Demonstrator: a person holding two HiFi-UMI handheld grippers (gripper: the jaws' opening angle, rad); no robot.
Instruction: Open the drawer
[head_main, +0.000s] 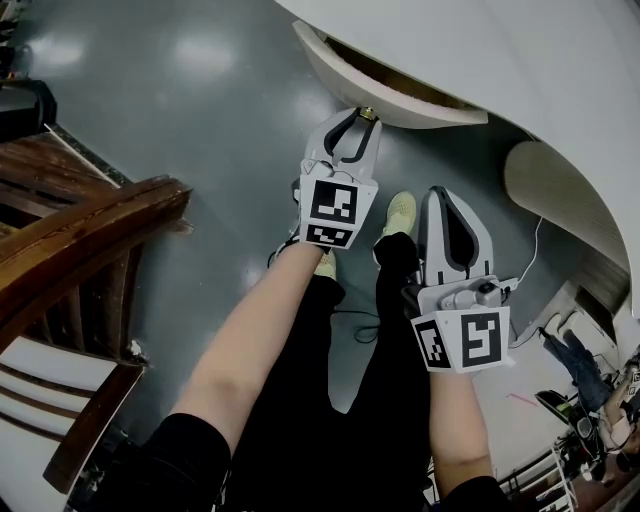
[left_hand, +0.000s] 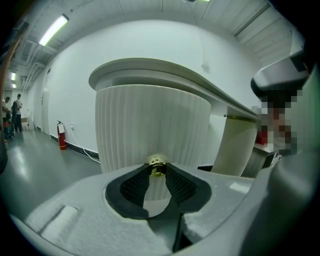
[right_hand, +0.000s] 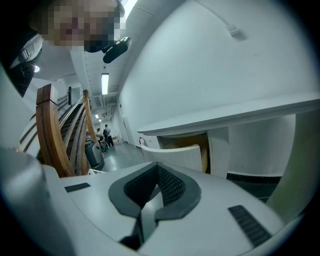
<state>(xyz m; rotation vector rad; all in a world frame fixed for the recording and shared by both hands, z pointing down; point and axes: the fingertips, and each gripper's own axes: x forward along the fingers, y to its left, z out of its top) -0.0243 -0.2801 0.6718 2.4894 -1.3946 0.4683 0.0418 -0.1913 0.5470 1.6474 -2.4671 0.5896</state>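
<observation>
Closest to the camera, the person's bare forearms reach forward over dark trousers and pale shoes (head_main: 400, 212). The right gripper (head_main: 445, 200) hangs by the right leg, short of the furniture. Its jaws are together at the tips with nothing between them, and it touches nothing.

A little farther out, the left gripper (head_main: 358, 118) is clamped on a small brass knob (head_main: 367, 113); in the left gripper view the dark pads press on the knob from both sides. The knob sits on the curved, ribbed white front of the drawer (head_main: 400, 95). The drawer stands partly pulled out from under the white top of the desk (head_main: 480, 40), and the right gripper view shows its wooden inside behind the curved front.

To the person's left stands a dark wooden chair (head_main: 80, 250) on the shiny grey floor (head_main: 200, 100). Far back along the white wall stands a red fire extinguisher (left_hand: 62, 136), and a few people (right_hand: 102, 135) stand in the corridor.
</observation>
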